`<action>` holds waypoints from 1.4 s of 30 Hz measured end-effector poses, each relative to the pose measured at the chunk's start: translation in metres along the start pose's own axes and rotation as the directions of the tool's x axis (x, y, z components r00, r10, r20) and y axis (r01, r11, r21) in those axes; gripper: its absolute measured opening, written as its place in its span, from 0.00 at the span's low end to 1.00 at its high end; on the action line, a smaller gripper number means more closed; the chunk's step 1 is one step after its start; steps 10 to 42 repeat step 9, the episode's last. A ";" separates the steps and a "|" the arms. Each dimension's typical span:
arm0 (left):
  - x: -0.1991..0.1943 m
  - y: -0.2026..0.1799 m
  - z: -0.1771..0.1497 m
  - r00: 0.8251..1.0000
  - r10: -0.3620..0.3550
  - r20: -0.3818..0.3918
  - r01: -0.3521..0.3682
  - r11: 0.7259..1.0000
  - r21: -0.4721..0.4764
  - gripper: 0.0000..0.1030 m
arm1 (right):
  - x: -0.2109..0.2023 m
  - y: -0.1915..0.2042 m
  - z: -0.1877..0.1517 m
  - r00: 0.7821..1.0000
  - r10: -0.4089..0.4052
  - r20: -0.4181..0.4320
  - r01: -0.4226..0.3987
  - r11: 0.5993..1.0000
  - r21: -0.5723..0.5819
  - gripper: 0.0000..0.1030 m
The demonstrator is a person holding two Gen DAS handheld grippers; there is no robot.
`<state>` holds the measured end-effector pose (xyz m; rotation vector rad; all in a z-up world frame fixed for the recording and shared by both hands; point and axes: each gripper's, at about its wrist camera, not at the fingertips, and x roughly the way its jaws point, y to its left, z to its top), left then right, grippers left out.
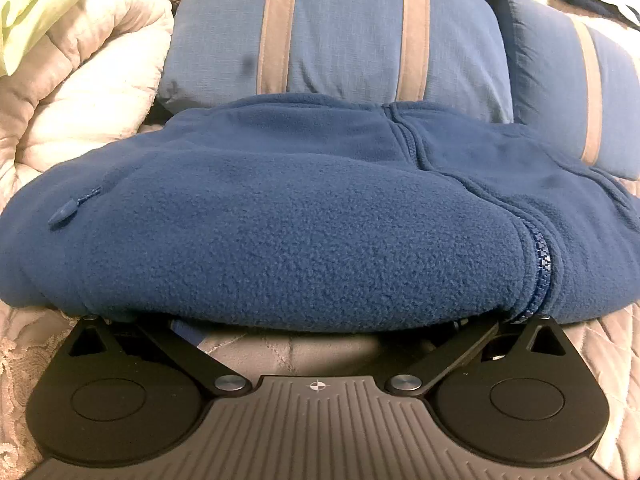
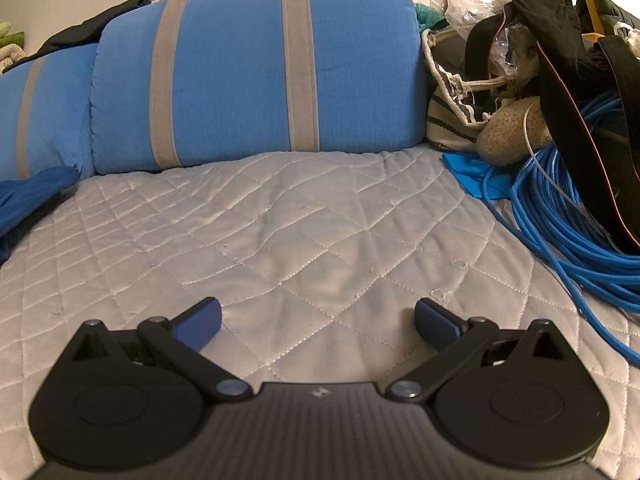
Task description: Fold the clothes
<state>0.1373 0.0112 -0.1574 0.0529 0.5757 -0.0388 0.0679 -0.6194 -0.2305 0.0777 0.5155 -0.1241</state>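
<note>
A folded blue fleece jacket (image 1: 304, 216) with a zipper (image 1: 540, 264) lies on the quilted bedspread (image 1: 304, 350) and fills the left wrist view. My left gripper (image 1: 316, 332) sits at the jacket's near edge with its arms spread wide. The fleece drapes over its fingertips and hides them. In the right wrist view, a corner of the jacket (image 2: 24, 200) shows at the far left. My right gripper (image 2: 318, 322) hovers open over bare quilt (image 2: 304, 240), nothing between its blue pads (image 2: 200, 326).
Two blue pillows with grey stripes (image 2: 240, 68) (image 1: 344, 32) lie behind the jacket. A cream comforter (image 1: 80, 92) is bunched at the left. On the right are a coiled blue cable (image 2: 560, 216), a plush toy (image 2: 508, 132), a striped bag (image 2: 448, 116) and dark clothes (image 2: 560, 28).
</note>
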 end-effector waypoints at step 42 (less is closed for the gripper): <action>0.000 -0.001 -0.001 1.000 0.001 0.002 -0.001 1.000 0.001 1.00 | 0.000 0.000 0.000 1.000 -0.001 0.001 0.001 1.000 -0.002 0.99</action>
